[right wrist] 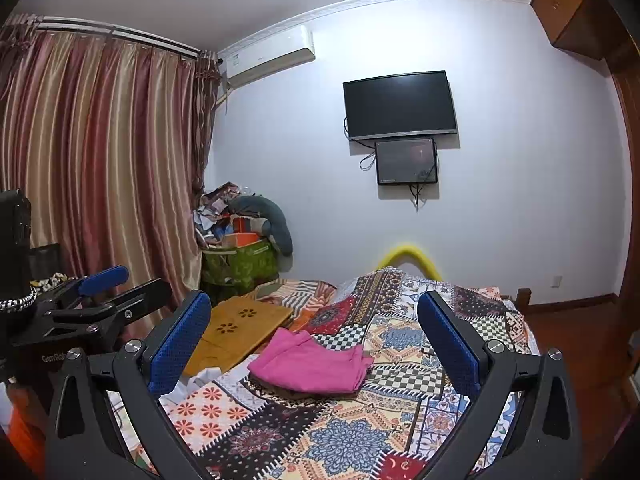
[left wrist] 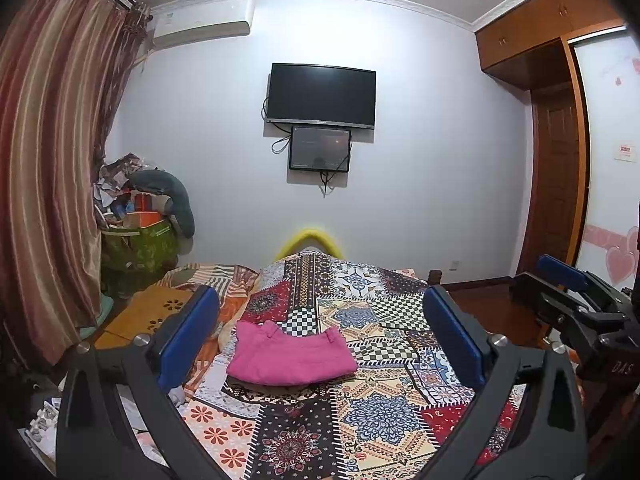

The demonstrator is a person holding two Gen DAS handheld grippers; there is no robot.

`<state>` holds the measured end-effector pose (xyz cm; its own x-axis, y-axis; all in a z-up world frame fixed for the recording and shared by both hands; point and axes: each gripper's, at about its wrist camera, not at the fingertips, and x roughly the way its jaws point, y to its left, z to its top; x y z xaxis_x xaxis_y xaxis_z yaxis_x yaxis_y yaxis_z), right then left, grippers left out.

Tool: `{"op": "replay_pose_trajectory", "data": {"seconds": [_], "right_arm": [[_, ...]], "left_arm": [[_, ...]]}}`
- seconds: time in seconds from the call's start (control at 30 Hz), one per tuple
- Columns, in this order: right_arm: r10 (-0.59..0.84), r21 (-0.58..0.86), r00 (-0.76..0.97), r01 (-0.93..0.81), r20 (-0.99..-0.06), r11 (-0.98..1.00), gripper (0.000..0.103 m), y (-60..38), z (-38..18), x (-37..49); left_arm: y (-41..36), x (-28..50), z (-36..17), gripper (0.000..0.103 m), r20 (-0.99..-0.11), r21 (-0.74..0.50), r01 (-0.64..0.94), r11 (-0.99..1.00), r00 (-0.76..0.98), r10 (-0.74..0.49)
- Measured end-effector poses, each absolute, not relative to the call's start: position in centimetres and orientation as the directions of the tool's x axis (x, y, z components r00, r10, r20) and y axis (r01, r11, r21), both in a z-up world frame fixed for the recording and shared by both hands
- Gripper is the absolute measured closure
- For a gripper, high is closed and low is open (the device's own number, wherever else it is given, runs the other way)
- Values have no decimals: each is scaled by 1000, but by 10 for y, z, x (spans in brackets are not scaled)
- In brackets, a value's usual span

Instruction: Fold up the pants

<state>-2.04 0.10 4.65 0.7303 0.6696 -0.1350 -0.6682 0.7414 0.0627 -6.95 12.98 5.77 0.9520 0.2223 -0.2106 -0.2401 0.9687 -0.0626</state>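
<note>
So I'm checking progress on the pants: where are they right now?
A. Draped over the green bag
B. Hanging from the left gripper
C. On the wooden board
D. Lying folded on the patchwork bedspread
D: the pink pants lie folded on the bedspread, no gripper touching them.

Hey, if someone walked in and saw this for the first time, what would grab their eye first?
Probably the bright pink pants, folded into a compact bundle on the busy patchwork bedspread in the middle of the bed. Next, the dark television mounted on the pale far wall above a smaller screen, and the striped curtains to the left.
</note>
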Motion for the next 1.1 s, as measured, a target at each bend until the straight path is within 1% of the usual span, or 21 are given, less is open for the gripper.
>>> {"op": "replay_pose_trajectory", "data": {"seconds": [1.1], "right_arm": [[663, 83, 736, -658, -139, 748, 0, -1, 46, -19]], "left_arm": [[134, -65, 52, 0, -230, -88, -227, 970, 952, 202]]}}
